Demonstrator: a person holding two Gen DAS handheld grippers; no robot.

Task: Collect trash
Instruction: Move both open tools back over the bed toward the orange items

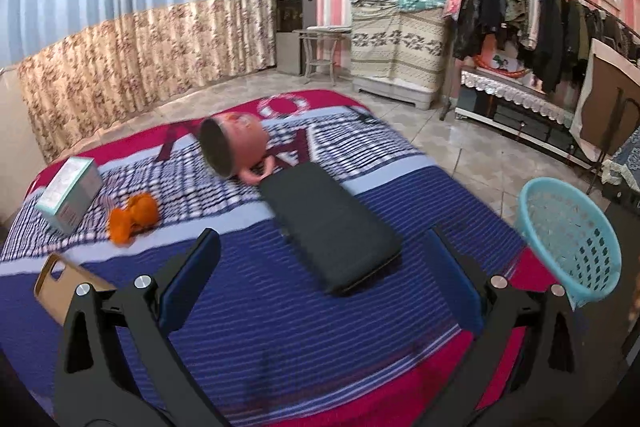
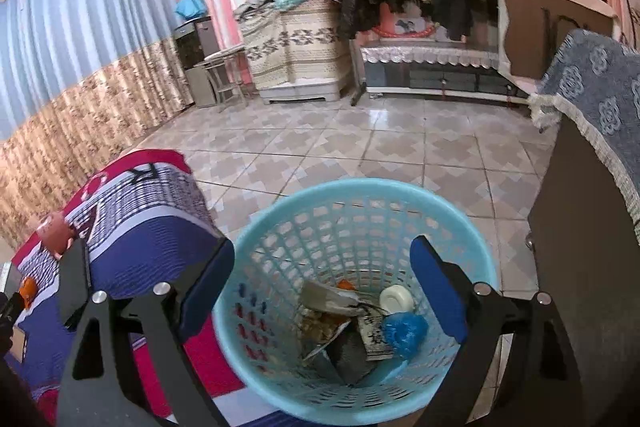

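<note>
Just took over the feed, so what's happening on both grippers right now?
The right gripper hangs open and empty over the light blue plastic mesh basket, which already holds a blue crumpled bag, a white round lid and paper scraps. The left gripper, open and empty, faces the bed, where a black flat case lies.
</note>
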